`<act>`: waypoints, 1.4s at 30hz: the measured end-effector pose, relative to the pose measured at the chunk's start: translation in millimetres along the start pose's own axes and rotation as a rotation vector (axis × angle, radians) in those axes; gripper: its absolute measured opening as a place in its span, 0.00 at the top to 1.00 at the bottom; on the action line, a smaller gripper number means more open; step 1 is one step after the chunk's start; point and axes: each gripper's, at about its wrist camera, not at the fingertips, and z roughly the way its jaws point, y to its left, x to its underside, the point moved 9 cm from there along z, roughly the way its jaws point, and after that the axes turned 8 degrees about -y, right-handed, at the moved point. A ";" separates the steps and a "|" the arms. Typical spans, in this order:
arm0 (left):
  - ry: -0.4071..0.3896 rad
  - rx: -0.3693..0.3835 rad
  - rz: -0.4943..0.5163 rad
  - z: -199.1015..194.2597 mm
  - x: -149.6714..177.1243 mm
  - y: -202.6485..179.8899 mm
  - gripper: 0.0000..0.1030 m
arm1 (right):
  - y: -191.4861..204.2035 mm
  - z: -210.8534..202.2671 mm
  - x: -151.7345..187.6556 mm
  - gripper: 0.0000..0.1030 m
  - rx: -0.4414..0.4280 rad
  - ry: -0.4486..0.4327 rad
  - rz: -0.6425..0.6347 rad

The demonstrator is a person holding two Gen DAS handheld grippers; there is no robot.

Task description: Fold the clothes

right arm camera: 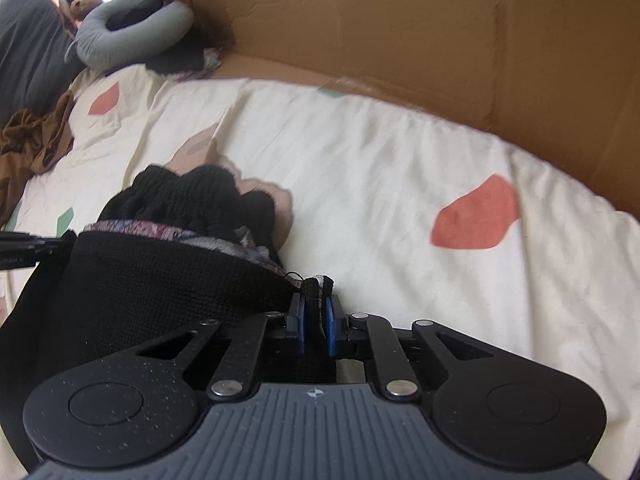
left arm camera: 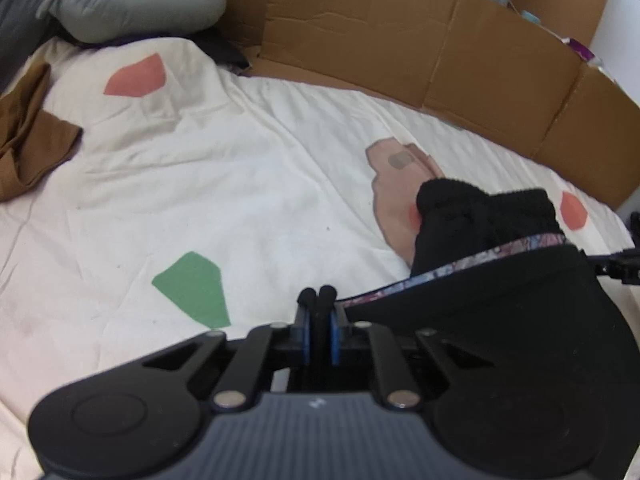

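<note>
A black knit garment [left arm camera: 500, 288] with a patterned inner lining hangs stretched between my two grippers above the bed; its bunched part rests on the bedspread. My left gripper [left arm camera: 318, 294] is shut on one edge of the garment, which runs off to the right. My right gripper [right arm camera: 316, 284] is shut on the other edge of the same garment [right arm camera: 160, 280], which runs off to the left. A brown garment [left arm camera: 28, 140] lies crumpled at the far left of the bed and also shows in the right wrist view [right arm camera: 32, 140].
A cream bedspread [left arm camera: 200, 180] with red, green and pink patches covers the bed. A cardboard wall [left arm camera: 400, 40] lines the far side. A grey curved pillow [left arm camera: 132, 8] and dark clothes lie at the far left corner.
</note>
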 end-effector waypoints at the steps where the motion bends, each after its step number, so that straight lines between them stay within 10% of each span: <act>1: -0.007 -0.004 -0.009 -2.3 -1.4 0.3 0.91 | -1.9 -3.4 -1.5 0.91 0.007 -0.010 0.001; 19: -0.196 0.044 0.076 -46.4 -86.7 -37.3 0.92 | -30.1 -65.0 -32.0 0.91 0.076 -0.141 0.092; 42: -0.074 0.046 0.102 43.6 -76.1 -32.9 0.92 | -51.3 -28.8 -30.1 0.91 0.116 -0.052 0.114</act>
